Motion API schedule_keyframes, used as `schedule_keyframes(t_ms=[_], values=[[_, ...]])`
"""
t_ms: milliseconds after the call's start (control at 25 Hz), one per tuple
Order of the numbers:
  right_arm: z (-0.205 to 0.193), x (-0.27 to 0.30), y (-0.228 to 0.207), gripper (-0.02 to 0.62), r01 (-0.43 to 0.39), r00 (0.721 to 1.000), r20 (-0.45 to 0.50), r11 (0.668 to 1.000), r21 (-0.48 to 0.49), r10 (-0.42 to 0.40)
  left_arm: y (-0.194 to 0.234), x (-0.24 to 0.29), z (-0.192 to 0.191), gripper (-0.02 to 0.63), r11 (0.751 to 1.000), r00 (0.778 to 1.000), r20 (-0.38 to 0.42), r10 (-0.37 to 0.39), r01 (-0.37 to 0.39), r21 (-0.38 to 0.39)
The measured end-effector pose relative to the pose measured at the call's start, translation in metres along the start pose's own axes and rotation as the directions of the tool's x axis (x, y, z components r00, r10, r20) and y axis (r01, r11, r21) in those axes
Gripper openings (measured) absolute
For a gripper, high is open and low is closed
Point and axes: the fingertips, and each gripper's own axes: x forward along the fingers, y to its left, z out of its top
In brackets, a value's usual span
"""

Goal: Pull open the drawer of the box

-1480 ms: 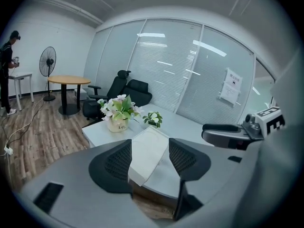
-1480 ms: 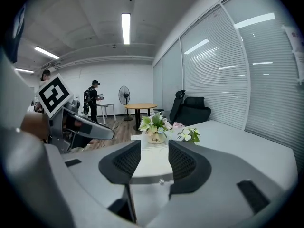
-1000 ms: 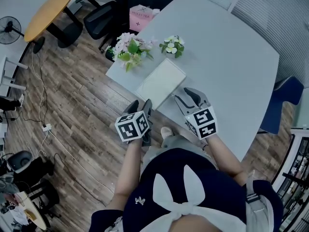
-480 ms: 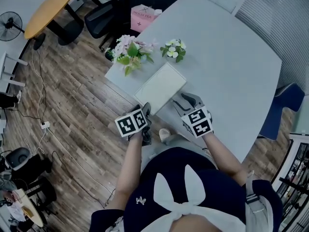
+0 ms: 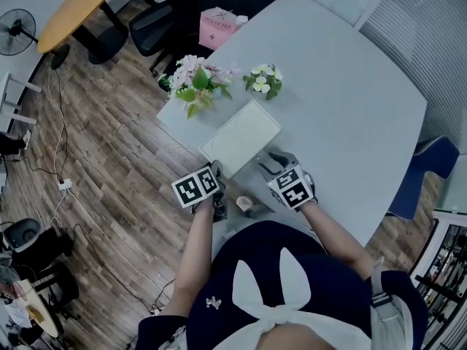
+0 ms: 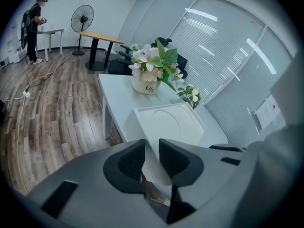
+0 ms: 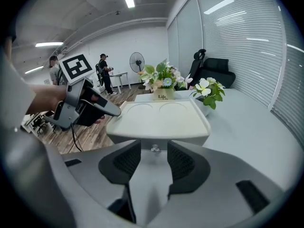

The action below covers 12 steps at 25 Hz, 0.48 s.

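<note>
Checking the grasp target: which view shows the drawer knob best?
The right gripper view: the knob is plain on the box's front, beyond the right gripper's open jaws. The head view shows only the box's top; the left gripper view, a corner.

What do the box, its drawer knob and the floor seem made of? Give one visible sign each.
Box: probably matt white plastic, with smooth, moulded, rounded edges.
Drawer knob: likely polished metal; it glints.
Floor: wood or wood-look laminate, with grained planks.

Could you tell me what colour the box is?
The box is white, clearest in the right gripper view.
</note>
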Motion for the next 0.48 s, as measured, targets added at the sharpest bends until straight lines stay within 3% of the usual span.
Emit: schedule_keyframes(t_ms=[240, 480], values=[[-0.013, 0.02, 0.002, 0.179, -0.025, 0.997, -0.069, 1.0, 0.003, 0.025, -0.003, 0.001, 0.001, 0.11, 0.999, 1.0, 0.027, -0.001, 0.0, 0.041], [-0.02, 0.037, 0.001, 0.176, -0.03, 0.994, -0.107, 1.0, -0.008, 0.029, 0.0, 0.003, 0.001, 0.11, 1.0, 0.999, 0.038, 0.001, -0.003, 0.031]])
